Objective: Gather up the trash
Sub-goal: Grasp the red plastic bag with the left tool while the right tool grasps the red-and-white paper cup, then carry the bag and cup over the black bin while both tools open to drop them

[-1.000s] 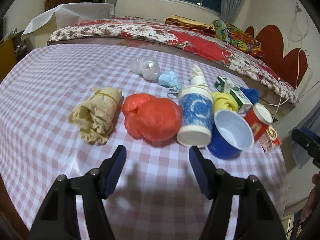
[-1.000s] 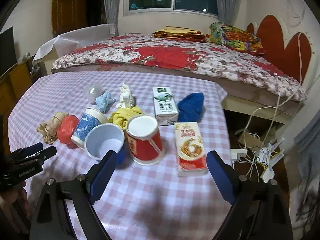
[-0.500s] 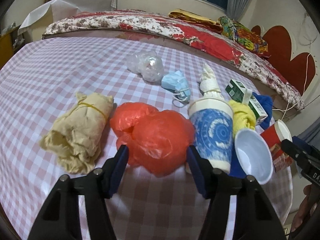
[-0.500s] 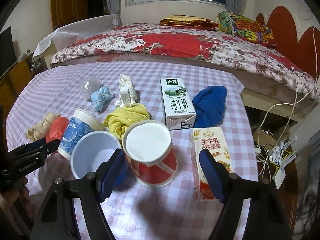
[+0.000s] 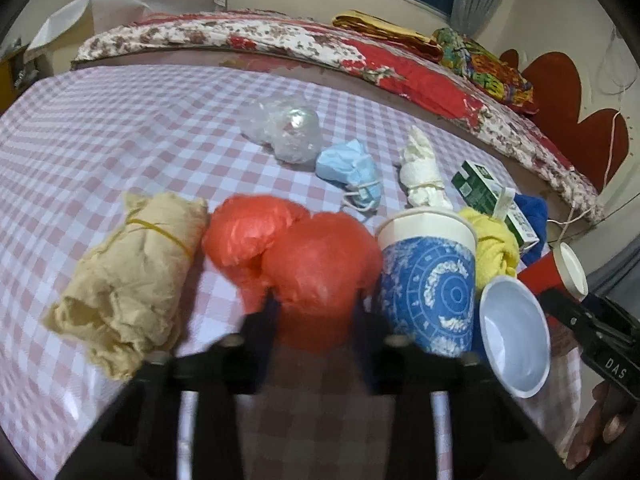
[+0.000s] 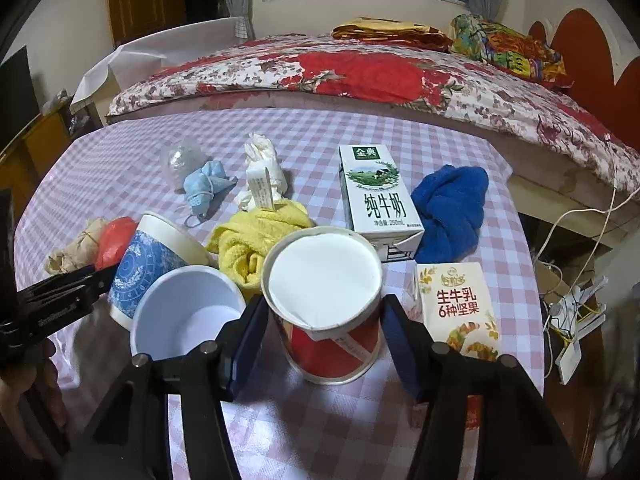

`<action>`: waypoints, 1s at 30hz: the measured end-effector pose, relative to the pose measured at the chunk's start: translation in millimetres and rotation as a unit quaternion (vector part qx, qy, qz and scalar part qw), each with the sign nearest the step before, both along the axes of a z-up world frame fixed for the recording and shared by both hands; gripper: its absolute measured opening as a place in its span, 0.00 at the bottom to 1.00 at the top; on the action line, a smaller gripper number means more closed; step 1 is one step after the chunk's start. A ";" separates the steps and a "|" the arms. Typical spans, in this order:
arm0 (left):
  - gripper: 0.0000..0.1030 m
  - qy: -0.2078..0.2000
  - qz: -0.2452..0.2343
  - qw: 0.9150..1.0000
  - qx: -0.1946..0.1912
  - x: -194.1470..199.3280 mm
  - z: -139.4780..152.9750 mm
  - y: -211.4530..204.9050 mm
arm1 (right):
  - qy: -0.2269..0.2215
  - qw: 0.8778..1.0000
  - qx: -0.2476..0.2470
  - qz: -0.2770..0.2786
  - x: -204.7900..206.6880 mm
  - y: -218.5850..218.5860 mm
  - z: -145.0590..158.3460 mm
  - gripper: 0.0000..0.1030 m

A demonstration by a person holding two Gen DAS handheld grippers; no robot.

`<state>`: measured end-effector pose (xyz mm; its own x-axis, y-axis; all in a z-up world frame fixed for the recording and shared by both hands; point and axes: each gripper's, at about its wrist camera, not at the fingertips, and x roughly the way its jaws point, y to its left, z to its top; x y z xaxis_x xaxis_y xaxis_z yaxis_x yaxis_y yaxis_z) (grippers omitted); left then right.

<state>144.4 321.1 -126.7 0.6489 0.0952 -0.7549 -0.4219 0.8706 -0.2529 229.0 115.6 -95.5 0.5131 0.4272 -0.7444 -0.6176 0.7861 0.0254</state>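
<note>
Orange, crinkly plastic fills the left wrist view: the orange plastic bag (image 5: 316, 276), a soft puffed ball, sits between the blurred dark fingers of the left gripper (image 5: 316, 300), whose jaws have just been closing and are now clenched into the bag's sides. Left of it lies a tan crumpled paper bundle (image 5: 124, 280) tied with a rubber band, and on its right, touching, stands the blue patterned paper cup (image 5: 428, 280). Behind them on the pink checked surface (image 5: 100, 140) lie a glossy clear plastic wad (image 5: 288, 132), a pleated light blue face mask (image 5: 352, 172) and a knotted white tissue twist (image 5: 420, 172).

Over to the right wrist view: the red paper cup (image 6: 332, 320), a cylinder with a flat white lid peeling at the edge, stands between the blue pads of the right gripper (image 6: 324, 332). Its jaws have just been closing; the pads sit just beside the cup's walls, and I cannot tell whether they press on it yet. Just left lies a smooth white plastic cup (image 6: 188, 320) tipped on its side, behind it a fluffy yellow cloth (image 6: 256, 240). A boxy milk carton (image 6: 376, 200) stands upright, a blue terry cloth (image 6: 452, 212) bunched beside it, and a flat nut-milk carton (image 6: 460, 308) lies at right.
</note>
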 end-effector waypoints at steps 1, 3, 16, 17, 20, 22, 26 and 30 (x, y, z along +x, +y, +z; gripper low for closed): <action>0.20 0.001 -0.002 1.000 0.003 0.5 0.0 -0.6 | -0.002 1.000 0.000 0.001 -1.1 -0.3 1.2 0.57; 0.16 -0.003 -0.001 1.000 0.016 -0.8 3.1 -3.3 | -0.007 1.000 0.003 0.000 -4.0 -3.3 5.2 0.57; 0.15 -0.060 -0.023 0.996 0.061 -29.3 58.0 -36.1 | -0.055 0.998 0.033 -0.029 -29.7 -62.2 56.2 0.57; 0.15 -0.064 -0.031 0.996 0.058 -29.4 60.9 -42.1 | -0.058 0.997 0.033 -0.035 -32.0 -70.3 59.2 0.57; 0.15 -0.071 -0.053 0.994 0.057 -28.2 67.6 -62.6 | -0.065 0.996 0.035 -0.054 -37.6 -94.1 65.9 0.56; 0.15 -0.075 -0.075 0.993 0.055 -25.8 71.4 -80.0 | -0.068 0.995 0.037 -0.069 -41.5 -113.2 69.6 0.56; 0.15 -0.078 -0.108 0.990 0.053 -21.6 73.6 -111.0 | -0.072 0.991 0.040 -0.104 -45.0 -153.7 76.0 0.49; 0.15 -0.077 -0.134 0.986 0.056 -15.7 72.8 -138.5 | -0.068 0.989 0.055 -0.121 -46.1 -187.4 77.9 0.48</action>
<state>128.7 182.6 -53.8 0.7677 -0.0177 -0.6406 -0.1370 0.9720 -0.1910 182.9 -71.9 -17.6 0.7021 0.3532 -0.6183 -0.4144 0.9088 0.0485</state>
